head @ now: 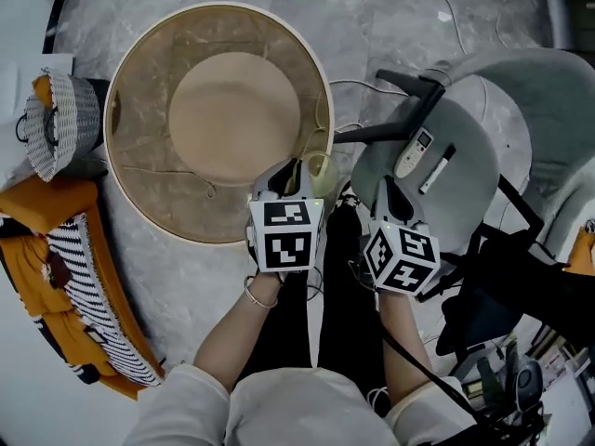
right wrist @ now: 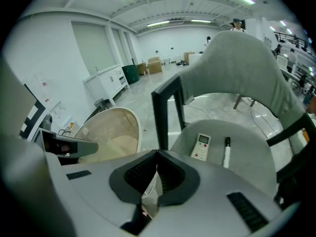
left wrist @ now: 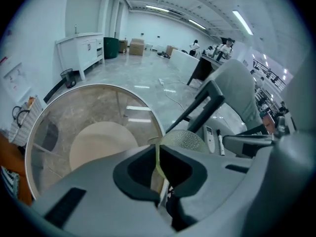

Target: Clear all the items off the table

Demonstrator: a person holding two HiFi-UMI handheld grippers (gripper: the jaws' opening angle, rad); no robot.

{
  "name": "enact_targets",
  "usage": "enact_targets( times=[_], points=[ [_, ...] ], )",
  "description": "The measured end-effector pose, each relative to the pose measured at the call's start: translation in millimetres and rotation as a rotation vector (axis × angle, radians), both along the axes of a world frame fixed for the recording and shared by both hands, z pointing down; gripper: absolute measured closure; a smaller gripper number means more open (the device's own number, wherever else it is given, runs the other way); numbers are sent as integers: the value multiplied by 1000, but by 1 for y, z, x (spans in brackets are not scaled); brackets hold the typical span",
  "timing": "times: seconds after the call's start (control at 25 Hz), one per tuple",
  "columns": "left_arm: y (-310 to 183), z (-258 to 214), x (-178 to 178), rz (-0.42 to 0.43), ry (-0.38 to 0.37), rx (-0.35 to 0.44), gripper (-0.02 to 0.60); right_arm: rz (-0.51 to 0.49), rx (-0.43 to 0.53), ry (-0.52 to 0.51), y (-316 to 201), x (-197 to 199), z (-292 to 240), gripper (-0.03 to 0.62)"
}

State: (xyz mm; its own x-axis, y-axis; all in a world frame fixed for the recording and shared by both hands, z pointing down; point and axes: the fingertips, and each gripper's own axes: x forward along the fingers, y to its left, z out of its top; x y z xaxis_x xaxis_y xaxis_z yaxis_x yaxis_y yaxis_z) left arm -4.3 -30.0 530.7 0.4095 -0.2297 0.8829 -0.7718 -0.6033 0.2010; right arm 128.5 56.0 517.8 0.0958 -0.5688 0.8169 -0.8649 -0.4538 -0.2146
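Note:
My left gripper (head: 299,171) (left wrist: 158,154) is at the right near edge of the round glass table (head: 139,91) (left wrist: 59,122). It is shut on the thin rim of a pale green translucent cup (head: 319,169) (left wrist: 186,139), which sticks out past the jaws toward the chair. My right gripper (head: 390,193) (right wrist: 158,154) hangs over the grey chair seat (head: 465,165) (right wrist: 247,152); its jaws meet and nothing shows beyond the tips. A white remote control (head: 414,152) (right wrist: 200,146) and a black-and-white marker pen (head: 437,170) (right wrist: 226,151) lie side by side on that seat.
The chair's black armrest (head: 409,110) reaches toward the table edge. A woven basket (head: 56,124) and orange striped fabric (head: 79,277) lie left of the table. A dark bag (head: 483,305) sits at the lower right. Cables run across the marble floor.

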Motion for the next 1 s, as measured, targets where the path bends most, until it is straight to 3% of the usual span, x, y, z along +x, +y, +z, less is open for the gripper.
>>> enact_targets(
  times=[0.2,0.36,1.0],
  points=[
    [42,-8,63,209,19,-9,551,192,6,3,51,43,0,569],
    [78,-13,117,329,38,0,551,309,8,2,94,83,5,569],
    [211,0,279,632,20,6,551,590,12,-20,240,194,15,569]
  ],
)
